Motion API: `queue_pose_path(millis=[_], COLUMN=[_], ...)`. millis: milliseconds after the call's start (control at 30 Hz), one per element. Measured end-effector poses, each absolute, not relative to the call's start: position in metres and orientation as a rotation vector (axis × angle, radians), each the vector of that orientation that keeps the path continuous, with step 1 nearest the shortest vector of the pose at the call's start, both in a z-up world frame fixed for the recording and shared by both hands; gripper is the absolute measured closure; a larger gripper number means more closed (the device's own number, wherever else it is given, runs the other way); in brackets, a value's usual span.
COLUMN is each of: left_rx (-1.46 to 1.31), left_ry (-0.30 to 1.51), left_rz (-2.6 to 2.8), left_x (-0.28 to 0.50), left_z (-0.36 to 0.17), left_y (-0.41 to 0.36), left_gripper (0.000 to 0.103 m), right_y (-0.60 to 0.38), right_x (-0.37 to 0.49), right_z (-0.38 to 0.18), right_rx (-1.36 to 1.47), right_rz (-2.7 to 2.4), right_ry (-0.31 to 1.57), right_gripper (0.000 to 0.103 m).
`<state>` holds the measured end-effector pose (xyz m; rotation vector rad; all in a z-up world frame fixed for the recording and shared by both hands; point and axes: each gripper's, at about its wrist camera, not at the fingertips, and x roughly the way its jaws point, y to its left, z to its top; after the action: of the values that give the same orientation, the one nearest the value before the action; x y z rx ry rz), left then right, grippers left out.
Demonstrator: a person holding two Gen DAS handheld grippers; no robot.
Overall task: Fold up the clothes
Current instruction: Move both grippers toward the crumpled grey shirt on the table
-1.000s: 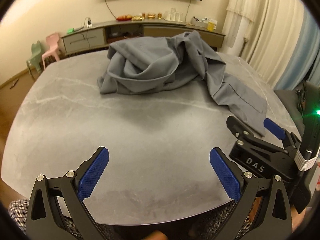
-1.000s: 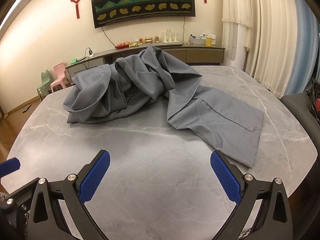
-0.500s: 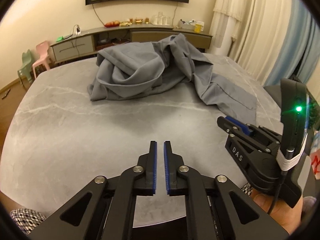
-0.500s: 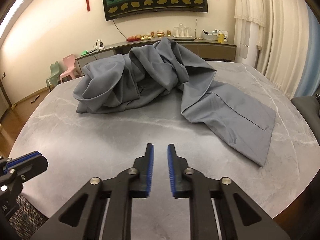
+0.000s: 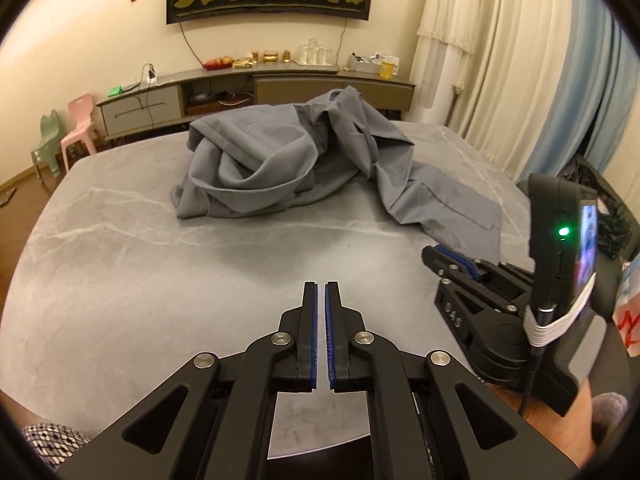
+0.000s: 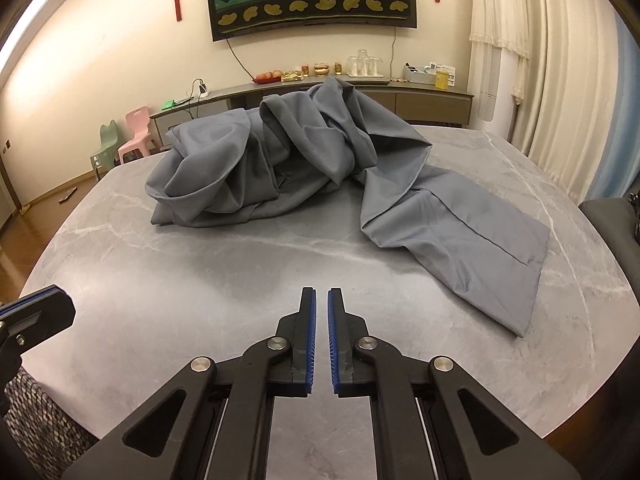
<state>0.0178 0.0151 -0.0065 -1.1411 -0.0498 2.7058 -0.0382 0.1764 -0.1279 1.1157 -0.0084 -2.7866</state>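
Grey garment (image 5: 288, 164), left wrist view: plain matte cloth, crumpled in a heap at the far middle of the grey marble table (image 5: 120, 280), one flat panel trailing toward the right edge; the left gripper (image 5: 321, 292) hovers well short of it, jaws having just closed to a thin slit with nothing between them, the right gripper (image 5: 448, 258) beside it at right. Right wrist view: garment (image 6: 288, 160) bunched left of centre, its stitched flat panel running to the near right; the right gripper (image 6: 320, 298), clenched on nothing after just closing, sits apart from the cloth over bare table (image 6: 160, 300).
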Motion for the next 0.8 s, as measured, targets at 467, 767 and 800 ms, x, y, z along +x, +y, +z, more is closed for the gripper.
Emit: queue_pose_path(millis=[467, 767, 800], left_rx=[-1.102, -1.154, -1.156], left_ry=[-0.139, -0.137, -0.131], left_rz=[2.711, 2.685, 2.688], left_x=[0.019, 0.002, -0.004], left_z=[-0.007, -0.025, -0.026], left_y=[0.010, 0.012, 0.011], left_gripper=[0.040, 0.038, 0.038], right_y=[0.179, 0.179, 0.179], right_x=[-0.038, -0.042, -0.043], right_z=[-0.129, -0.133, -0.133], right_rx=[1.130, 1.165, 1.172], right_rz=[-2.801, -2.781, -2.776], right_ry=[-0.021, -0.047, -0.056], right_gripper=[0.052, 0.046, 0.043])
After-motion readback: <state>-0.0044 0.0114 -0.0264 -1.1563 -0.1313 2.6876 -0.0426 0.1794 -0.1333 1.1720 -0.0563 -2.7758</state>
